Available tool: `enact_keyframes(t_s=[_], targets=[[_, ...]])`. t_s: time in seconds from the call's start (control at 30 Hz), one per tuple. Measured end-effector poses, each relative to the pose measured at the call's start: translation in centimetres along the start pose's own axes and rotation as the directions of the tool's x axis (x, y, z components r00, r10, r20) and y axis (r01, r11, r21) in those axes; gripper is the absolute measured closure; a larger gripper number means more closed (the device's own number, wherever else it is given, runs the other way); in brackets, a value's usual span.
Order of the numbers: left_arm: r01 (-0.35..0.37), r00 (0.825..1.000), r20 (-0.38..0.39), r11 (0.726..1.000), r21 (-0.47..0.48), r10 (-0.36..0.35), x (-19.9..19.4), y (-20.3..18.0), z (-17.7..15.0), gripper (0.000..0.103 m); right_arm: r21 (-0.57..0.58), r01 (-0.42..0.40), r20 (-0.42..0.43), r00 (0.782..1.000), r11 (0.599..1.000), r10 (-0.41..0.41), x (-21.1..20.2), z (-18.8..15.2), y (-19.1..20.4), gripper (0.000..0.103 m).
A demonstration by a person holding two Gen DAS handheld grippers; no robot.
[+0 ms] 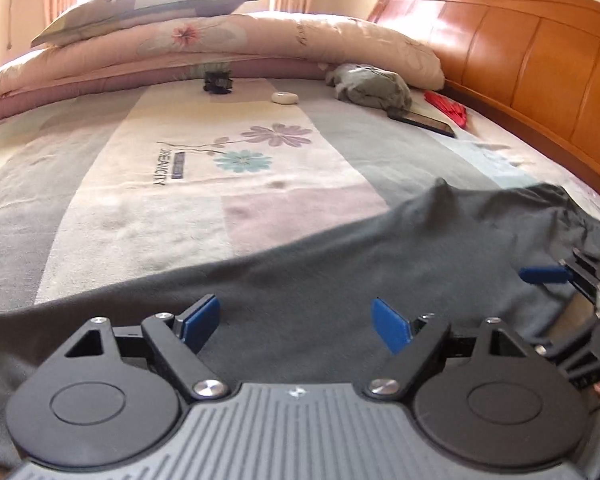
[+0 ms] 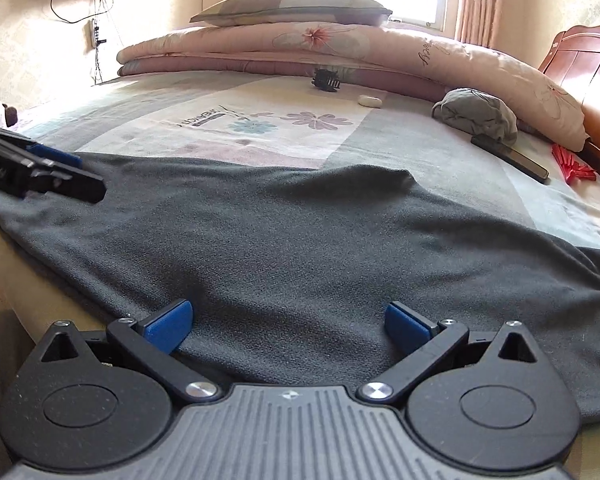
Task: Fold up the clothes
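A dark grey knit garment [image 2: 300, 240] lies spread flat on the striped, flower-printed bed sheet [image 1: 172, 200], its long axis running crosswise before both hand-held grippers. The left hand-held gripper [image 1: 296, 322] and the right hand-held gripper [image 2: 288, 324] hover above its near edge, jaws wide, gripping nothing, about equally near.

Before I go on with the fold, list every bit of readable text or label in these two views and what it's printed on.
"DREAMCITY": printed sideways on the bedsheet, beside the purple and teal flowers.
Dark label bar next to that word: lettering too small to read.
Cursive script on the folded quilt: not legible; also faint in the left wrist view.
Dark grey garment: no text visible.
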State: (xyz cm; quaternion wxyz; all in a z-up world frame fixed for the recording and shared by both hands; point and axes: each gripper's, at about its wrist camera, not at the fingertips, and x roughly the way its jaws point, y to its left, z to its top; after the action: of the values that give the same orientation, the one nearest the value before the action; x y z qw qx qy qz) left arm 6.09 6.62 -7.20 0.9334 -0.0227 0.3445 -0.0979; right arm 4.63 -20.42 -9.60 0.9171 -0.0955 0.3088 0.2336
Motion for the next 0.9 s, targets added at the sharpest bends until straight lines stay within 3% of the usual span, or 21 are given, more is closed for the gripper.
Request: enact_keyframes(t_s=[0.1, 0.2, 0.4, 0.6, 0.77, 0.9], targets=[[-0.014, 1.0, -0.01, 0.997, -0.078, 0.013, 1.7, 2.6, 0.0, 0.02, 0.003, 0.008, -0.002, 1.0, 1.0, -0.008, 0.0, 0.0, 0.1, 0.0], [-0.016, 1.0, 0.016, 0.997, -0.082, 0.017, 1.3, 4.4, -1.2, 0.02, 0.004, 0.011, -0.01, 1.0, 1.0, -0.011, 0.1, 0.1, 0.2, 0.0], [-0.122, 0.992, 0.008, 0.98, -0.16, 0.125, -1.7, 9.1, -1.9, 0.02, 0.007, 0.015, -0.017, 1.0, 1.0, -0.015, 0.2, 0.2, 0.2, 0.0], [-0.139, 0.99, -0.025, 0.981, -0.135, 0.137, -3.7, 10.5, -3.6, 0.019, 0.011, 0.022, -0.024, 0.999, 1.0, -0.022, 0.4, 0.4, 0.3, 0.0], [-0.213, 0.976, -0.048, 0.975, -0.063, 0.21, -6.0, 10.2, -6.3, 0.019, 0.011, 0.025, -0.029, 0.999, 1.0, -0.025, 0.4, 0.5, 0.3, 0.0], [-0.251, 0.967, -0.061, 0.968, -0.025, 0.249, -7.2, 10.7, -5.6, 0.019, 0.013, 0.027, -0.029, 0.999, 1.0, -0.027, 0.5, 0.5, 0.4, 0.0]])
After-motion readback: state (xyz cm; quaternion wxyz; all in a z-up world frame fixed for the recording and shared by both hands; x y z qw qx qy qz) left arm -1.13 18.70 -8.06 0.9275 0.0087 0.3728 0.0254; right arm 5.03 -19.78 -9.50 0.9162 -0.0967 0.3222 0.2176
